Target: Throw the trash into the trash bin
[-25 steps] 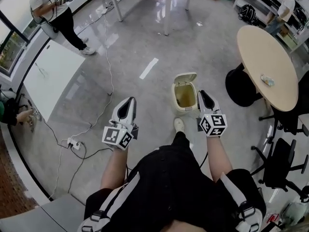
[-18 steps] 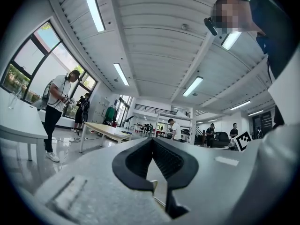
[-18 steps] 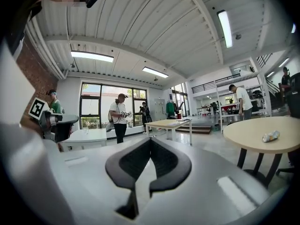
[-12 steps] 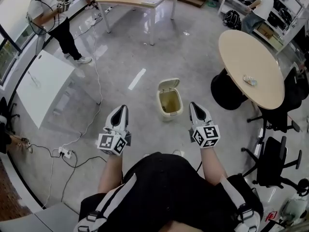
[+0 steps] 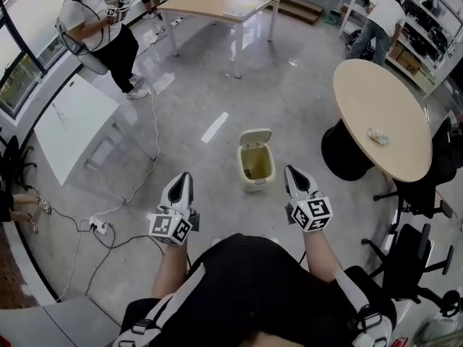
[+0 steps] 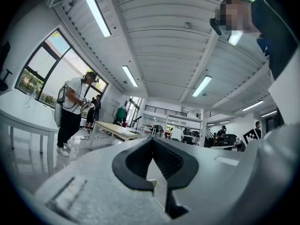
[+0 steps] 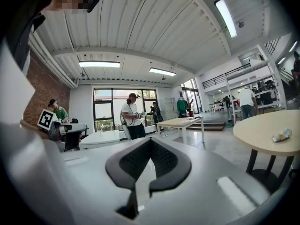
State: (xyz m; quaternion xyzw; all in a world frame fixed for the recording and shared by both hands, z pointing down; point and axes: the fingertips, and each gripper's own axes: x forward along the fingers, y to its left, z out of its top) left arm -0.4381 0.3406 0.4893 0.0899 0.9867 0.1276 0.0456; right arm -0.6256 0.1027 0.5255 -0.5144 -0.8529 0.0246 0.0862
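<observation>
Crumpled trash (image 5: 377, 136) sits nearer than a second ago, on the round counter (image 5: 391, 96), well right of your right gripper (image 5: 294, 176). Likely light and crushable: pinch its middle. Its jaws and those of the left gripper (image 5: 181, 181) are closed and empty; the trash bin (image 5: 256, 160) is ahead between them.

Left tongs (image 6: 152, 142), jaws together
</observation>
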